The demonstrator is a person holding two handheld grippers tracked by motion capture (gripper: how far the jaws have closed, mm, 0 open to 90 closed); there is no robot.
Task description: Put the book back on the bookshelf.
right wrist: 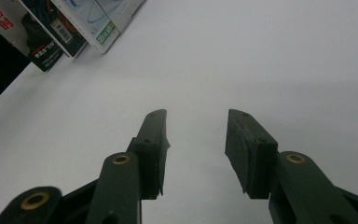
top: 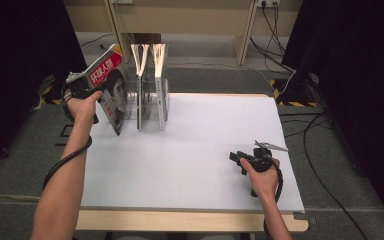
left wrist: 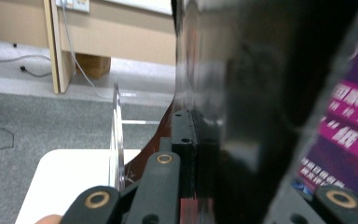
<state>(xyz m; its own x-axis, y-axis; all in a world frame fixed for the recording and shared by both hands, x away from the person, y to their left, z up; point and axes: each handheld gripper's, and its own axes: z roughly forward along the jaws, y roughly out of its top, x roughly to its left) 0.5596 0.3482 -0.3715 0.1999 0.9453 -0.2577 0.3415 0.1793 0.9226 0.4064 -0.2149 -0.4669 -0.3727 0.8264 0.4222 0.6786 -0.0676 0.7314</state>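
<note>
A magazine [top: 109, 90] with a red title band and a portrait on its cover leans tilted at the table's far left, its lower corner near the table top. My left gripper [top: 87, 91] is shut on its left edge. In the left gripper view the jaws [left wrist: 205, 154] clamp the dark glossy cover, and a purple printed page [left wrist: 347, 135] shows at the right. My right gripper [top: 239, 160] lies low over the white table top [top: 195, 150] at the near right. Its jaws [right wrist: 196, 128] stand open with nothing between them.
A clear acrylic rack [top: 149, 107] stands just right of the held magazine, with two upright magazines [top: 141, 80] [top: 161, 80] in its slots. One clear divider [left wrist: 116, 135] is close beside my left jaw. Magazine corners [right wrist: 44, 35] sit far off in the right gripper view.
</note>
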